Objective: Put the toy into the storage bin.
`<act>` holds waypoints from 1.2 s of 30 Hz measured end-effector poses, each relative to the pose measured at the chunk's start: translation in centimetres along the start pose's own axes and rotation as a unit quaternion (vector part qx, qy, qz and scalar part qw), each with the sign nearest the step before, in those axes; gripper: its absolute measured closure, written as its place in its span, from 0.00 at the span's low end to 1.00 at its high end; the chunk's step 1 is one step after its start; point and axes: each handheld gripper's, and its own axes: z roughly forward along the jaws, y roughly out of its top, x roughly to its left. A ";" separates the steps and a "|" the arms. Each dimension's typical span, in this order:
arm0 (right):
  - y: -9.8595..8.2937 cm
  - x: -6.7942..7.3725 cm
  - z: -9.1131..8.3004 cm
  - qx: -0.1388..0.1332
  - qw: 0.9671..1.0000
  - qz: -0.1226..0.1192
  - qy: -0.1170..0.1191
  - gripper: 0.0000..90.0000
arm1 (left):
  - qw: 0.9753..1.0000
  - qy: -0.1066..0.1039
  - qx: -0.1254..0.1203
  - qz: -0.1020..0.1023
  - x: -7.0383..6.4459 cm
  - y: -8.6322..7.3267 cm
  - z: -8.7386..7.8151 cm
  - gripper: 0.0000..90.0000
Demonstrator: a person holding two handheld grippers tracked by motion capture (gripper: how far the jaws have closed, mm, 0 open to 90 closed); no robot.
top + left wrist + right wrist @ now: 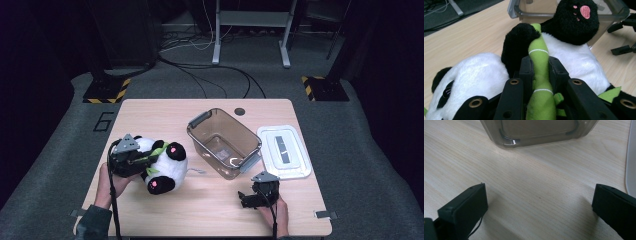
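Note:
A black-and-white panda plush (167, 167) lies on the left half of the wooden table (165, 112). It carries a green bamboo stalk (537, 47). My left gripper (541, 66) is shut on that stalk, with the panda's white body (576, 62) just beyond the jaws. From above, the left gripper (149, 158) rests against the plush's left side. A clear brownish bin (225, 142) stands open at mid table. My right gripper (245, 199) sits near the front edge, below the bin. Its jaws are wide apart over bare wood (540, 200).
A white lid (284, 151) lies flat to the right of the bin, and its edge (631, 157) shows beside my right jaw. The bin's base (536, 132) is close ahead of the right gripper. Cables and stand feet lie on the floor beyond the table.

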 end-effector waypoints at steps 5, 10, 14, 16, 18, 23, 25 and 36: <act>0.0 0.0 0.0 0.000 1.000 0.000 0.000 0.00 | 1.000 -0.002 -0.006 0.012 -0.1 1.4 -0.5 0.84; 0.0 0.0 0.0 0.000 1.000 0.000 0.000 0.00 | 1.000 0.004 -0.014 0.021 -0.1 2.6 -1.1 0.84; 0.0 0.0 0.0 0.000 1.000 0.000 0.000 0.00 | 0.999 0.009 -0.021 0.030 0.0 3.7 -1.5 0.84; 0.0 0.0 0.0 0.000 1.000 0.000 0.001 0.00 | 0.999 0.010 -0.023 0.034 0.1 4.3 -1.7 0.84; 0.0 0.0 0.0 0.000 1.000 0.000 0.001 0.00 | 0.999 0.011 -0.026 0.035 0.1 4.8 -1.8 0.84; 0.0 0.0 0.0 0.000 1.000 0.000 0.001 0.00 | 0.998 0.014 -0.035 0.043 0.4 6.2 -1.9 0.84; 0.0 0.0 0.0 0.000 1.000 0.000 0.002 0.00 | 0.998 0.015 -0.035 0.051 0.4 6.8 -1.8 0.84; 0.0 0.0 0.0 0.000 1.000 0.000 0.002 0.00 | 0.996 0.012 -0.046 0.075 0.5 9.8 -1.5 0.84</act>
